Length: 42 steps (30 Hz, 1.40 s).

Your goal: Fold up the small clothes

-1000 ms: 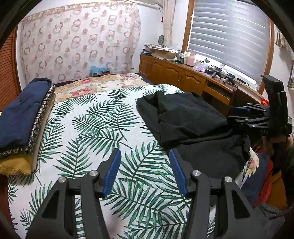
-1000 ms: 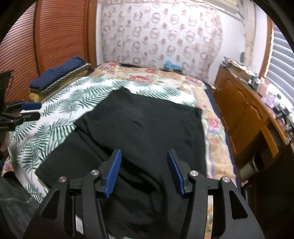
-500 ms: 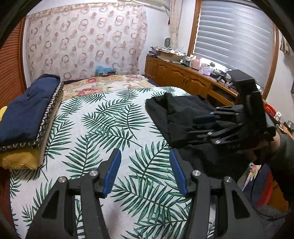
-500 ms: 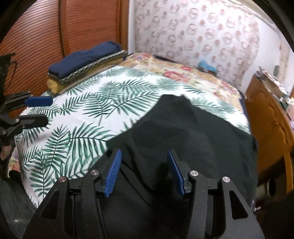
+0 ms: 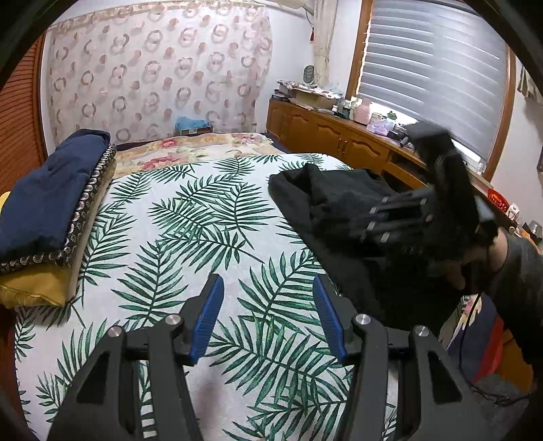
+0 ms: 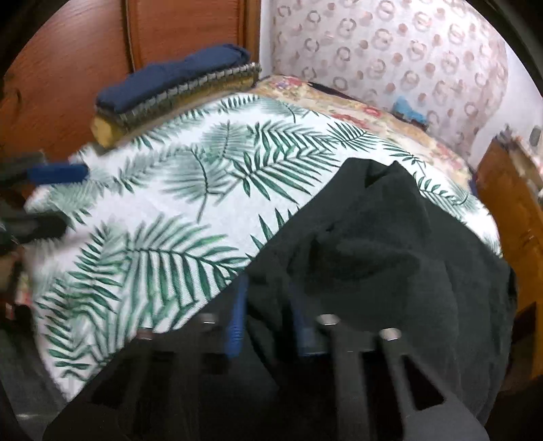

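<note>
A black garment (image 5: 342, 203) lies crumpled on the right side of the palm-leaf bedspread (image 5: 190, 230); it fills the lower right of the right wrist view (image 6: 373, 257). My left gripper (image 5: 268, 315) is open and empty above the bedspread, left of the garment. My right gripper (image 6: 268, 315) is blurred; its blue pads (image 6: 237, 315) stand closer together with black cloth between them. It also shows in the left wrist view (image 5: 380, 220), over the garment.
A stack of folded blankets, navy on top (image 5: 44, 200), sits at the bed's left edge (image 6: 176, 78). A wooden sideboard (image 5: 339, 142) with clutter runs under the blinds on the right. A wooden sliding door (image 6: 190, 27) stands behind the stack.
My right gripper has swung left and down onto the black garment, and its jaws have narrowed around the cloth. The left gripper stayed open and shifted slightly.
</note>
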Each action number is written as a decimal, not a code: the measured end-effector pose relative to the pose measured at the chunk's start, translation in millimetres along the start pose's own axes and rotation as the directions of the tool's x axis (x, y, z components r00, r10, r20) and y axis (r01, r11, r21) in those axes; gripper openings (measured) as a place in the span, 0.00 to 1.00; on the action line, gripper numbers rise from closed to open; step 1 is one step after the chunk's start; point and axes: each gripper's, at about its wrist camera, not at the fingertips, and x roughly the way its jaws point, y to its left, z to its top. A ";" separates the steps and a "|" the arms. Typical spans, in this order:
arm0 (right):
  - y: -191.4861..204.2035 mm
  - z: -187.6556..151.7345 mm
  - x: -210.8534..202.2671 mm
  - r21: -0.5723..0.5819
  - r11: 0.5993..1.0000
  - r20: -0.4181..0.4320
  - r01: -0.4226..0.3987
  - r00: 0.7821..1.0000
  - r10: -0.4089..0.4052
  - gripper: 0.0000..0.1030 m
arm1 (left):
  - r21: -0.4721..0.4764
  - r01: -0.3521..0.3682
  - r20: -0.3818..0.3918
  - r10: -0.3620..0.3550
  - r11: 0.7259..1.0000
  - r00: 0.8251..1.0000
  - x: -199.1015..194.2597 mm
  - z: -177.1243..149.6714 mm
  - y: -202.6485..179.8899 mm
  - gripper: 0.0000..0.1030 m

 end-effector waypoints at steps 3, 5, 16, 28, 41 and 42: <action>-15.3 4.2 -25.1 0.031 1.000 0.069 0.005 0.998 -0.008 0.08 | 0.004 0.005 -0.003 -0.005 1.000 1.000 2.1 -0.1 -1.5 0.52; -29.4 9.5 -44.5 0.055 0.998 0.120 0.034 0.992 -0.041 0.08 | 0.008 0.009 -0.006 -0.009 1.000 1.000 3.6 0.4 -3.3 0.52; -142.7 32.3 -82.7 0.131 0.927 0.128 0.353 0.921 -0.369 0.06 | 0.019 0.017 -0.022 -0.017 1.000 1.000 10.7 -1.3 -9.6 0.52; -186.4 5.1 -76.9 0.270 0.837 0.008 0.476 0.868 -0.496 0.42 | 0.049 0.034 -0.049 -0.032 0.998 0.998 21.1 -1.4 -22.3 0.52; -89.6 -100.3 -120.0 0.247 0.904 -0.019 0.350 0.934 -0.356 0.42 | 0.187 0.107 -0.110 -0.088 0.977 0.990 53.8 13.4 -70.3 0.52; -85.0 -107.1 -119.6 0.247 0.905 -0.030 0.347 0.936 -0.351 0.42 | 0.191 0.112 -0.115 -0.091 0.975 0.989 56.5 14.3 -72.8 0.52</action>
